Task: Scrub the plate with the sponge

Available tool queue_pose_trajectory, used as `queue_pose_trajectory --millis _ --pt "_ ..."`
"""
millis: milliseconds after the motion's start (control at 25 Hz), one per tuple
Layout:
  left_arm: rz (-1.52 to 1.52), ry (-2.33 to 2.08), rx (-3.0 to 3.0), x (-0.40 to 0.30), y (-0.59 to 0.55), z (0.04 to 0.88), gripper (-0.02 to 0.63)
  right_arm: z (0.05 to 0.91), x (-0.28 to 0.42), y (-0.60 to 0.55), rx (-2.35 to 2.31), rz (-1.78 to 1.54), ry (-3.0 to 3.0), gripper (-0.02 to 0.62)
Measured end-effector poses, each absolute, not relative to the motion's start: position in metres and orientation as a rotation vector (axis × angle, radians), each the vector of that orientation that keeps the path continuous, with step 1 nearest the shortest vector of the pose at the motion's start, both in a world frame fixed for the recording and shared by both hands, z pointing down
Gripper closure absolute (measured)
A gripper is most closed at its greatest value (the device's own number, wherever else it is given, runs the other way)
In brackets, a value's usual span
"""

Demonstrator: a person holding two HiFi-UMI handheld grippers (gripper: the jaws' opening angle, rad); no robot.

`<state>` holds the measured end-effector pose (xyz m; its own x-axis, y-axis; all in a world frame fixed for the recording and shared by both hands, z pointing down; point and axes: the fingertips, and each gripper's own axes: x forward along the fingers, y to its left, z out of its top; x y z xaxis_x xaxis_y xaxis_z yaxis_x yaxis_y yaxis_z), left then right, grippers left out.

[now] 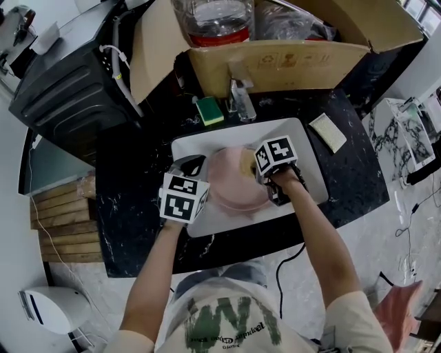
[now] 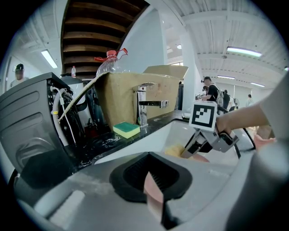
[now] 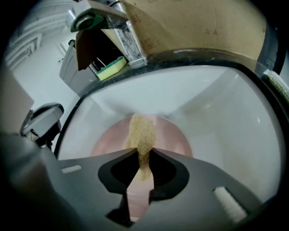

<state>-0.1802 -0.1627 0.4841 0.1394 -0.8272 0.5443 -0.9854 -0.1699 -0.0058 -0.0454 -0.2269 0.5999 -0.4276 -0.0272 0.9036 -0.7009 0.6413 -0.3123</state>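
A pink plate (image 1: 234,189) lies in the white sink (image 1: 303,141). My left gripper (image 1: 200,172) is shut on the plate's left rim; in the left gripper view the pink edge (image 2: 153,191) is pinched between the jaws (image 2: 151,180). My right gripper (image 1: 253,165) is shut on a yellow sponge (image 1: 246,162) that rests on the plate's upper right part. In the right gripper view the sponge (image 3: 141,135) sticks out from the closed jaws (image 3: 140,164) over the plate (image 3: 174,140). The left gripper view also shows the right gripper (image 2: 192,146) pressing the sponge (image 2: 173,150) down.
A green and yellow sponge (image 1: 209,110) lies on the black counter beside the faucet (image 1: 241,100). A cardboard box (image 1: 275,58) holding a plastic jar (image 1: 213,21) stands behind the sink. A pale pad (image 1: 328,132) lies right of it. A dark appliance (image 1: 69,83) stands at the left.
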Motion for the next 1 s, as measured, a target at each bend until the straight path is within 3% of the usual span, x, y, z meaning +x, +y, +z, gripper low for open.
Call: queue_pose_trajectory --millis 600,1000 --pt "0.611 -1.758 2.063 -0.183 -0.160 0.482 0.603 0.590 -0.117 -0.166 0.335 1.034 -1.930 0.529" --pt "0.608 -1.764 2.059 -0.185 -0.157 0.482 0.603 0.613 -0.116 -0.144 0.270 1.035 -1.854 0.529"
